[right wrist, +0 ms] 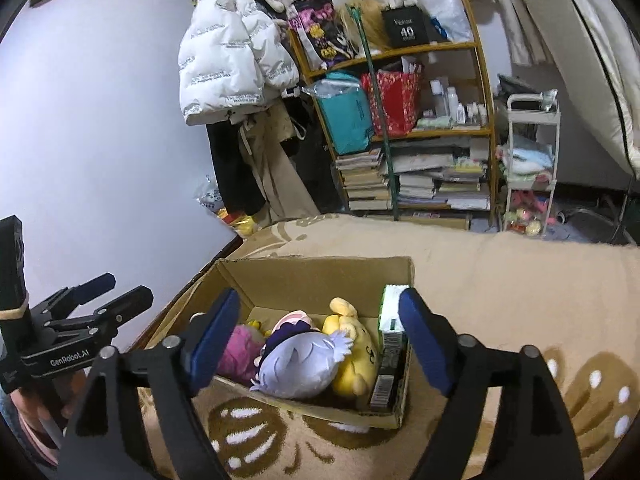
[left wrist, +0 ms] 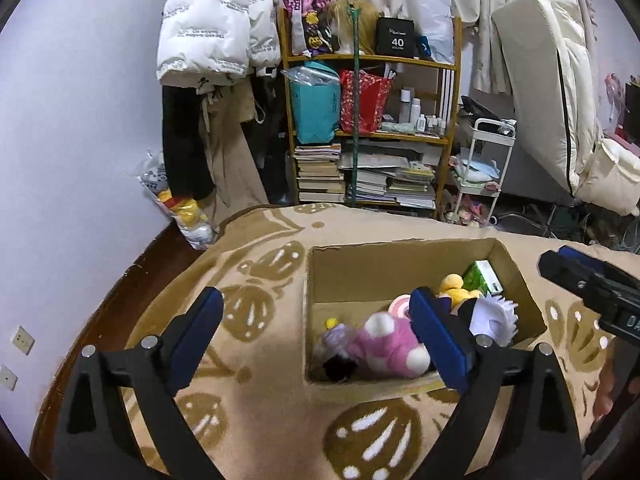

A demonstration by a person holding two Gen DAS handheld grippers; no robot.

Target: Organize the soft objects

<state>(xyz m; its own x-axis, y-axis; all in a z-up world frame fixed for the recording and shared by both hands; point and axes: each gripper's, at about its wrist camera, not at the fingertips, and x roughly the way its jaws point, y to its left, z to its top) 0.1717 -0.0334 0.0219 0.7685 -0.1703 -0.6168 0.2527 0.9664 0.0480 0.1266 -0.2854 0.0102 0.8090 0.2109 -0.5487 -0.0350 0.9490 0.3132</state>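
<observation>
An open cardboard box sits on a beige patterned blanket. Inside lie a pink plush, a yellow plush, a lavender-haired plush doll and a green carton. My left gripper hangs open above the box's near left side, nothing between its fingers. My right gripper is open over the toys and holds nothing. Each gripper shows at the edge of the other's view: the right gripper, the left gripper.
Beyond the blanket stands a wooden shelf packed with books, bags and bottles. A white puffer jacket hangs to its left. A white trolley and a propped mattress are to the right. A plastic bag of plush toys leans against the wall.
</observation>
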